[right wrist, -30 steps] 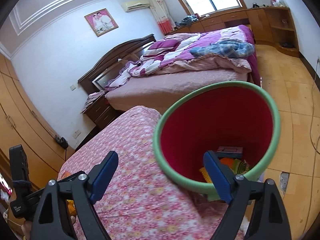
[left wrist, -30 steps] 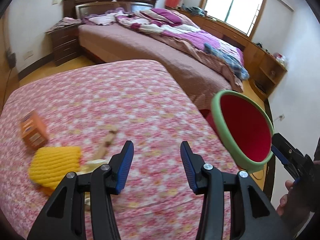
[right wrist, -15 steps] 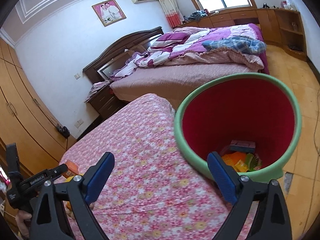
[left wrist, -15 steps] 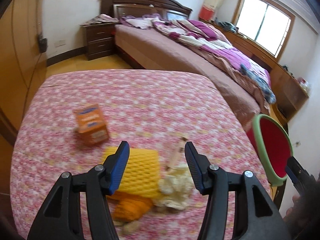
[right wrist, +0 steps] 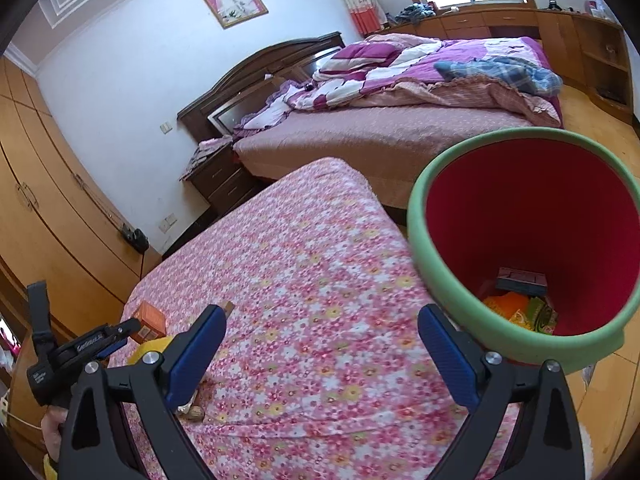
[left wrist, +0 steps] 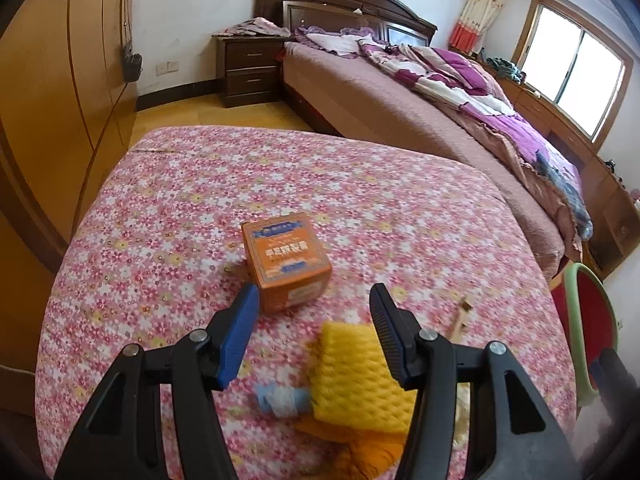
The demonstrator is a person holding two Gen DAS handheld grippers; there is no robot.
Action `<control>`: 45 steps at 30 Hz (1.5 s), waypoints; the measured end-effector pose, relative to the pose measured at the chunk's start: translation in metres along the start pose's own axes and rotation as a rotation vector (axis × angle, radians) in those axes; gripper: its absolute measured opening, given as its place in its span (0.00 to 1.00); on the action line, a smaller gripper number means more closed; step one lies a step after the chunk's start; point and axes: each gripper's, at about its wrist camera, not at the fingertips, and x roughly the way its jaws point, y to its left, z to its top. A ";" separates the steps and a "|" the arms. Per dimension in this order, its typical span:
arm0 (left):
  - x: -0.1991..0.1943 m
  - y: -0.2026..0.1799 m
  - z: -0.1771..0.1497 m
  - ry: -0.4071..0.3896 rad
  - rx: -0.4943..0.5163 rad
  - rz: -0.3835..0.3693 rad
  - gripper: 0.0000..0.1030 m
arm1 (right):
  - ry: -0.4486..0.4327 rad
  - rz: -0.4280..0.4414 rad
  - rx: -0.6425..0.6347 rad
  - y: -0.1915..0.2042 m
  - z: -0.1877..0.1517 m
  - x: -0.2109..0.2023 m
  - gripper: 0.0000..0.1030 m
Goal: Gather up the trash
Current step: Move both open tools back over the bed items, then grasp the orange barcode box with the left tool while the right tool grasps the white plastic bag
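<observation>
Left hand-held gripper [left wrist: 314, 312] half open, empty, nearer; orange carton [left wrist: 286, 260] lying just ahead between its fingertips. Right hand-held gripper [right wrist: 320, 346] wide open, empty.

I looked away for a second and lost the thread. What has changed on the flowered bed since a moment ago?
The left tongs swung away from the red bin to the trash pile, now aimed at the orange box above the yellow foam net; their jaws opened and hold nothing. The right tongs drew back from the bin, jaws opening wider, empty. The trash and bin have not moved.
</observation>
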 end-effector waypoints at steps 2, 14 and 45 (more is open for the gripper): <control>0.007 0.001 0.003 0.006 -0.001 0.007 0.56 | 0.009 -0.003 -0.001 0.001 -0.002 0.004 0.96; 0.036 0.011 0.010 0.012 -0.024 0.032 0.54 | 0.065 -0.017 -0.022 0.005 -0.011 0.026 1.00; -0.062 0.057 -0.030 -0.125 -0.088 -0.060 0.44 | 0.185 0.127 -0.236 0.094 -0.043 0.039 0.88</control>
